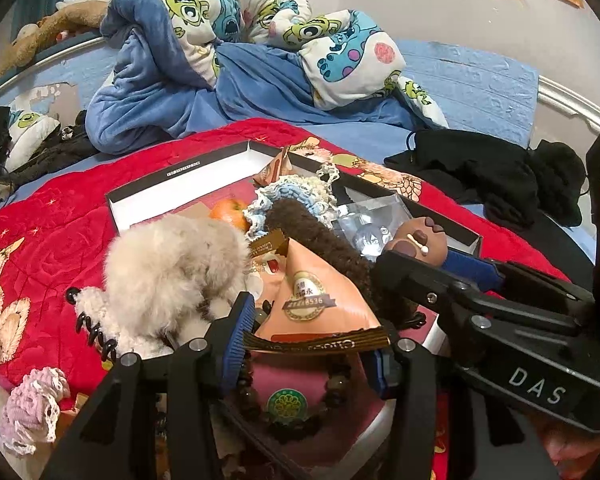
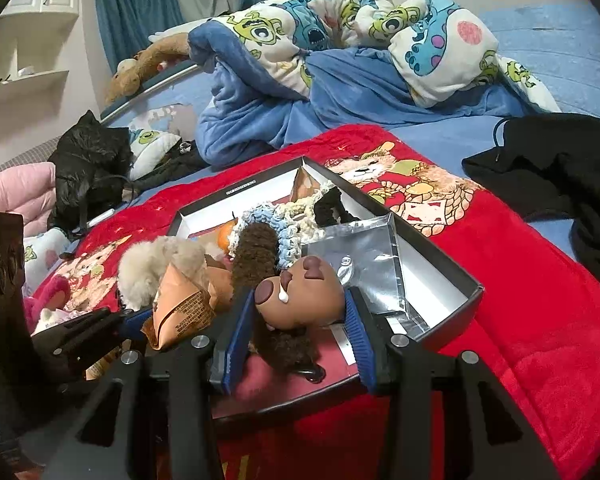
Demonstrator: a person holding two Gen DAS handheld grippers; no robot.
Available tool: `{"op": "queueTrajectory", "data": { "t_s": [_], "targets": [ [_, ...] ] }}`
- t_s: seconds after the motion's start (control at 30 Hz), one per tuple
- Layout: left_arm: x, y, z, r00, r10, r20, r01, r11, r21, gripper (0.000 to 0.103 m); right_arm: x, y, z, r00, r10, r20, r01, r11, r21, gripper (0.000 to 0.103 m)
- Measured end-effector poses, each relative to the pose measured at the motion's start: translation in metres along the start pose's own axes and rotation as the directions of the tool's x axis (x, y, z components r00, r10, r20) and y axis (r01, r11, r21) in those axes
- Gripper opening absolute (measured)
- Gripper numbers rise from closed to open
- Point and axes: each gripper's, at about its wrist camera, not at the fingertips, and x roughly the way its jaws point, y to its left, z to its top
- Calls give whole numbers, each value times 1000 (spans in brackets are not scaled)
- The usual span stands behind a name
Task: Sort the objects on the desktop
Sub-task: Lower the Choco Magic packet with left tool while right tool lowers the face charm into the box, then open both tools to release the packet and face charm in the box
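Counting two orange snack packets (image 1: 320,300), one black box (image 1: 172,184), one orange fruit (image 1: 230,213), one brown toy head (image 1: 418,240), one pale fluffy toy (image 1: 172,276), two grippers (image 1: 306,344).

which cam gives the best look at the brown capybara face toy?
Right wrist view: the brown capybara face toy sits centred and close between the right tongs, face markings clear, blue pads against both sides. The left wrist view shows it smaller, off to the right, its lower part hidden behind the right tongs.
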Motion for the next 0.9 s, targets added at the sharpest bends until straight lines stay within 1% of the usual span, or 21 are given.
{"op": "queueTrajectory", "data": {
  "t_s": [0.53,0.67,0.73,0.8,0.83,0.87,0.9],
  "targets": [
    [-2,0,-1,1000,17,6,-17,1000,12,51,-2,1,1,1000,-24,9,24,1000,-18,43],
    [-4,0,-2,998,63,18,-63,998,14,51,-3,4,-1,999,-33,13,33,999,-27,44],
    [-3,1,-2,997,73,12,-73,997,10,55,-3,5,-1,999,-42,16,42,998,-36,45],
    [-3,2,-2,997,79,10,-79,997,10,56,-4,7,-1,999,-39,22,40,998,-45,49],
    [-4,2,-2,996,83,14,-83,996,12,58,-5,9,-1,999,-42,27,43,998,-50,56],
    [-5,1,-2,996,89,18,-89,996,15,63,-6,10,-2,998,-50,32,52,997,-54,61],
    [-6,1,-3,995,91,25,-92,996,17,65,-7,10,-2,998,-57,39,59,997,-56,64]
  ]
}}
